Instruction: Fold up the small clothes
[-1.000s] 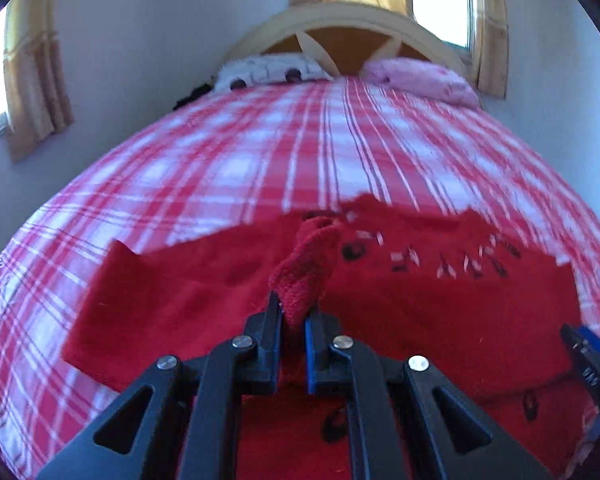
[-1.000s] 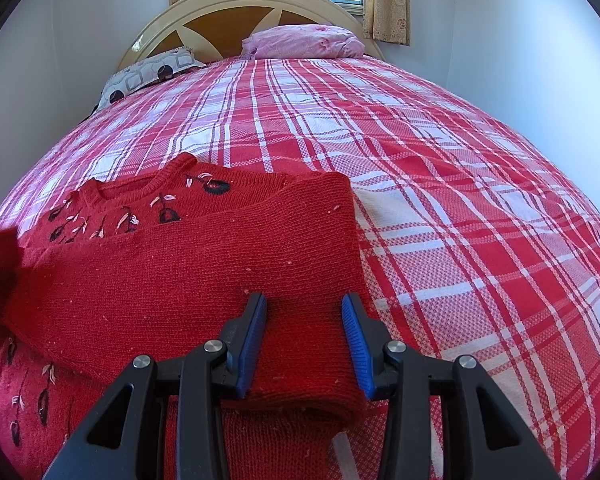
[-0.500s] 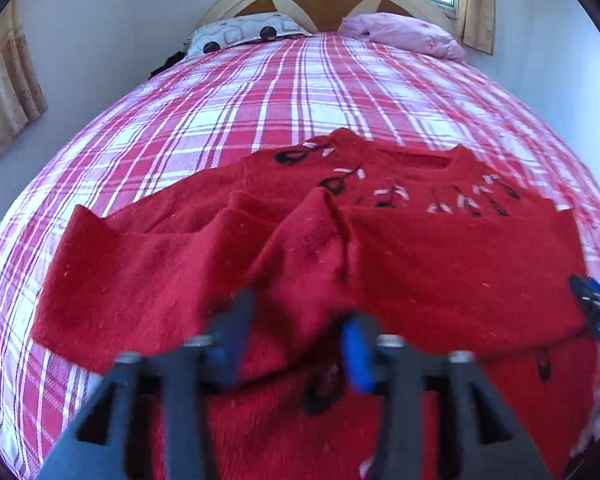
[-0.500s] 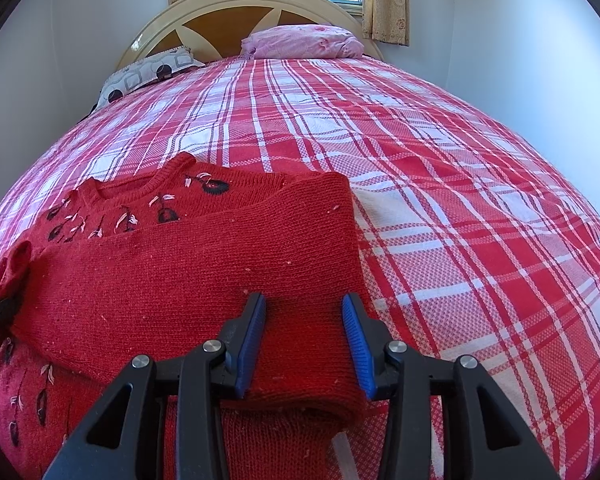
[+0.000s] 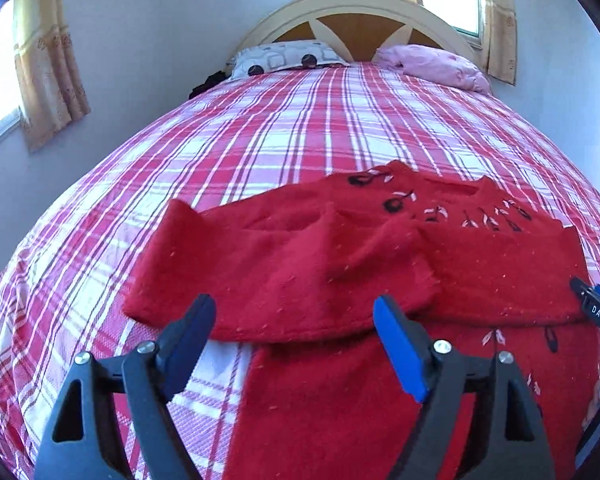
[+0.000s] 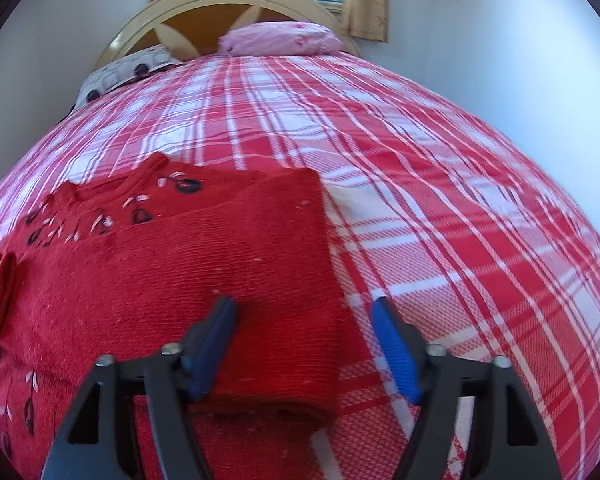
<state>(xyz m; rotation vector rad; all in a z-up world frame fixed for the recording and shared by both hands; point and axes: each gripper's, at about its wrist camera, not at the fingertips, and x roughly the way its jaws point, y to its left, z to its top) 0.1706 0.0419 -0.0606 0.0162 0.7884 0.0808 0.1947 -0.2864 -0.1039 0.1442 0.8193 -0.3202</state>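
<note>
A red knit sweater (image 5: 380, 264) with black and white embroidery lies on the plaid bed, both sleeves folded across its chest. My left gripper (image 5: 296, 332) is open and empty, just above the folded left sleeve's near edge. The sweater also shows in the right wrist view (image 6: 204, 264). My right gripper (image 6: 304, 340) is open, its jaws standing on either side of the folded right sleeve's edge without gripping it. The right gripper's tip shows at the right edge of the left wrist view (image 5: 596, 308).
The bed has a red and white plaid cover (image 5: 284, 132). A patterned pillow (image 5: 288, 58) and a pink pillow (image 5: 432, 66) lie by the headboard (image 5: 360, 20). Walls stand close on both sides, with curtained windows.
My left gripper let go of the left sleeve cuff, which now lies across the sweater's chest, opened wide and pulled back. My right gripper opened wider and tilted a little.
</note>
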